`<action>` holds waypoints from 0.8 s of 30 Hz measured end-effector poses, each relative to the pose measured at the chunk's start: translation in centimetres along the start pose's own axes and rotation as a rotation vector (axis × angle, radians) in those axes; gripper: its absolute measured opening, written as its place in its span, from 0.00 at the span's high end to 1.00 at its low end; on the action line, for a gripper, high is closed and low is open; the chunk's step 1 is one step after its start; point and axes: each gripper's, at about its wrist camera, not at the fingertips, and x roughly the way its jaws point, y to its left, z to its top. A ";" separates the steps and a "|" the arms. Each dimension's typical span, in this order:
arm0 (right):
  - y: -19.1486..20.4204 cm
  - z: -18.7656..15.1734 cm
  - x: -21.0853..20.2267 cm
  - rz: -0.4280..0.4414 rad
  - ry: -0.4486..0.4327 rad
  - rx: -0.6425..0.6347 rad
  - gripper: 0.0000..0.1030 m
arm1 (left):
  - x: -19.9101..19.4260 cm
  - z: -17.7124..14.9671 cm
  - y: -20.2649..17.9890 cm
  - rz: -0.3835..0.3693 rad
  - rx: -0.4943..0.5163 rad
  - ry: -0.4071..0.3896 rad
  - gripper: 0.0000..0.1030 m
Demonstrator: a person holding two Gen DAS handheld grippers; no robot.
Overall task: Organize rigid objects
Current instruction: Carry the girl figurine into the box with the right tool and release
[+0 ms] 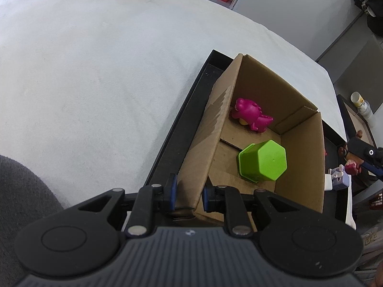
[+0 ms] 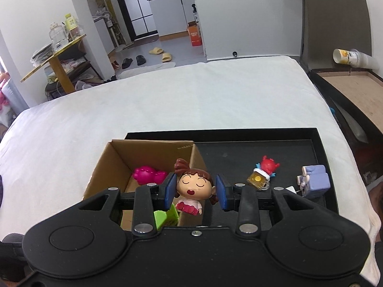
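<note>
Right wrist view: we see the right gripper (image 2: 195, 190) clenched on the girl figurine (image 2: 194, 184), cardboard box (image 2: 112, 165) at nine o'clock; the left gripper (image 1: 188, 192) clamps that box's wall.

The green cup (image 2: 166, 217) in the cardboard box (image 2: 143, 153) is mostly hidden behind the right gripper's body, the pink dinosaur (image 2: 149, 173) shows only partly over the box floor, and labels on the far kitchen shelves are too small to read.
</note>
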 end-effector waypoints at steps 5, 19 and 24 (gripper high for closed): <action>1.4 0.1 0.2 0.013 0.005 -0.033 0.65 | 0.1 -0.1 0.1 -0.013 -0.005 0.008 0.81; 3.5 0.1 2.6 0.072 0.061 -0.033 0.65 | 0.0 -0.4 0.4 -0.038 -0.008 0.012 0.81; 3.8 0.1 3.7 0.078 0.079 -0.020 0.65 | 0.0 -0.5 0.5 -0.047 -0.014 0.012 0.81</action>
